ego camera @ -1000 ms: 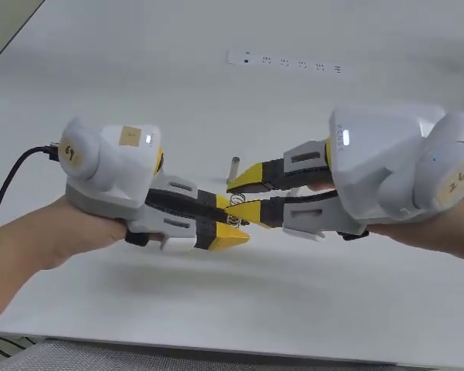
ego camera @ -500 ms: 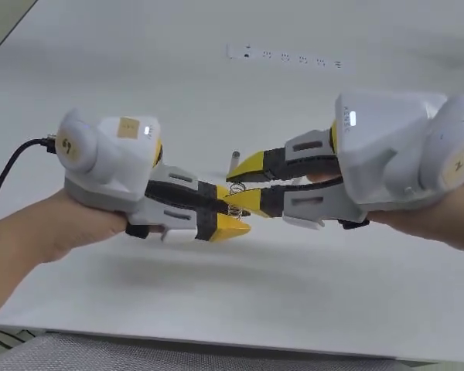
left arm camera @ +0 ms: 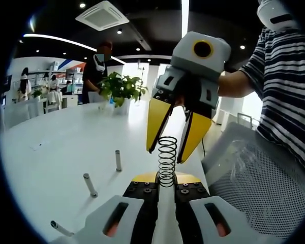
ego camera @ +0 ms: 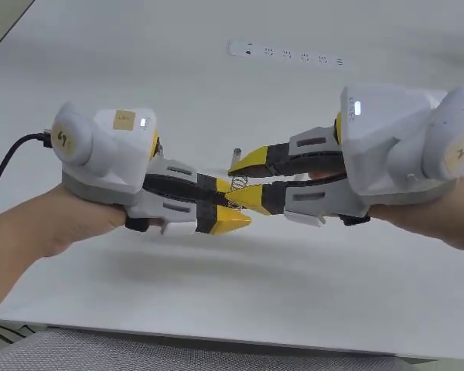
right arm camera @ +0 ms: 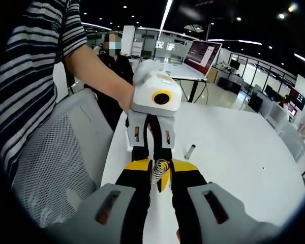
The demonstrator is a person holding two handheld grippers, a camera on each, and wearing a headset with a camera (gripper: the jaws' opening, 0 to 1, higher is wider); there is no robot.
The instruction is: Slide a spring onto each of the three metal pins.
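L to R: left gripper is held over the table w/ jaws pointing right, clenched on the base of the spring. In left gripper view the coil sticks straight out past the tips, free end up. Three pins sit on the table off to the side, well apart from the spring. Right gripper faces the left one, tip to tip. Its fingers are spread, one on each side of the spring's free end, w/ a small gap showing, not gripping.
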